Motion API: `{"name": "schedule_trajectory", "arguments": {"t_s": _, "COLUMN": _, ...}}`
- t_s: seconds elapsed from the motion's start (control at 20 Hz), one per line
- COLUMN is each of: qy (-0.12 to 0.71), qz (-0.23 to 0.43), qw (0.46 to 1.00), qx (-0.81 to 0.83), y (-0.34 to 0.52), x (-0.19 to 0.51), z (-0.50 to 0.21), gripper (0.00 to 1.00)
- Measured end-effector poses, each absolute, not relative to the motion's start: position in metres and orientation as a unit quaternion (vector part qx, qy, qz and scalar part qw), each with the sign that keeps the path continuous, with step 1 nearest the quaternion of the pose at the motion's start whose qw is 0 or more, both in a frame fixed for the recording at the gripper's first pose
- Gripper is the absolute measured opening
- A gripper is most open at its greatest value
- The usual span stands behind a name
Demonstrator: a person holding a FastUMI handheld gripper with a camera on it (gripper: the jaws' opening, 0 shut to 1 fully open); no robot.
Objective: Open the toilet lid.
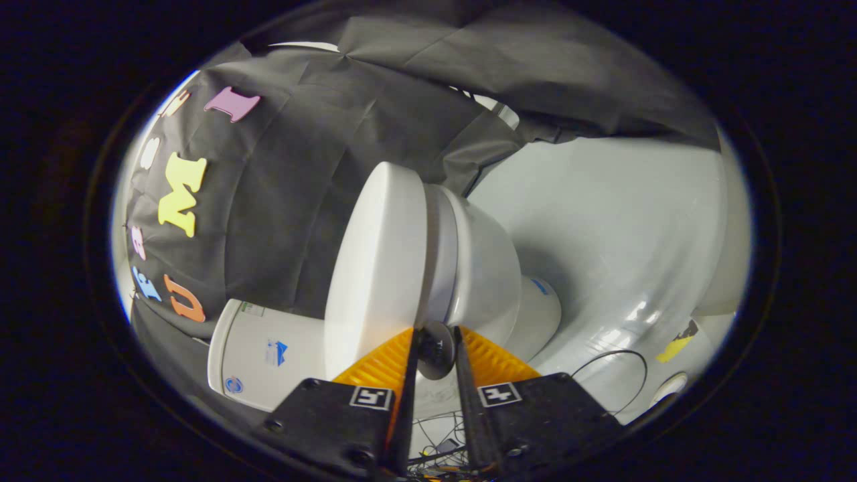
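The toilet lid (375, 268) lies flat against the toilet bowl (485, 268), its long axis running from the cistern (268, 355) away past the tongs (435, 333). The tongs are nearly closed at the lid's edge; whether they pinch it, I cannot tell.

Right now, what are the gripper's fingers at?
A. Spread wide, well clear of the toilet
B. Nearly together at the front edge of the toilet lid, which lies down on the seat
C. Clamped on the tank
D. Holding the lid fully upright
B: the gripper has its fingers close together at the edge of the toilet lid, which lies closed against the seat; whether both fingers press on it is unclear.
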State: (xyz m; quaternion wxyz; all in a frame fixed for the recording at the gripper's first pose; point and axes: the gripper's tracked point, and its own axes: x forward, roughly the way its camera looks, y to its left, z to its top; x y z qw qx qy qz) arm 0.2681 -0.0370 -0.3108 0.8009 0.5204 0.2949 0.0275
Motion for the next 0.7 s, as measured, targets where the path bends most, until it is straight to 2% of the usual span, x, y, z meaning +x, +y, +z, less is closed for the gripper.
{"name": "schedule_trajectory", "arguments": {"t_s": 0.1, "qy": 0.29, "qz": 0.031, "qw": 0.789, "qx": 0.541, "y": -0.04, "x": 0.268, "z": -0.308, "gripper": 0.22}}
{"name": "schedule_trajectory", "arguments": {"t_s": 0.3, "qy": 0.298, "qz": 0.027, "qw": 0.759, "qx": 0.578, "y": -0.041, "x": 0.265, "z": -0.305, "gripper": 0.07}}
{"name": "schedule_trajectory", "arguments": {"t_s": 0.4, "qy": 0.323, "qz": 0.007, "qw": 0.74, "qx": 0.589, "y": -0.037, "x": 0.265, "z": -0.302, "gripper": 0.07}}
{"name": "schedule_trajectory", "arguments": {"t_s": 0.6, "qy": 0.327, "qz": -0.017, "qw": 0.767, "qx": 0.552, "y": -0.038, "x": 0.264, "z": -0.298, "gripper": 0.07}}
{"name": "schedule_trajectory", "arguments": {"t_s": 0.7, "qy": 0.329, "qz": -0.017, "qw": 0.753, "qx": 0.57, "y": -0.036, "x": 0.261, "z": -0.286, "gripper": 0.07}}
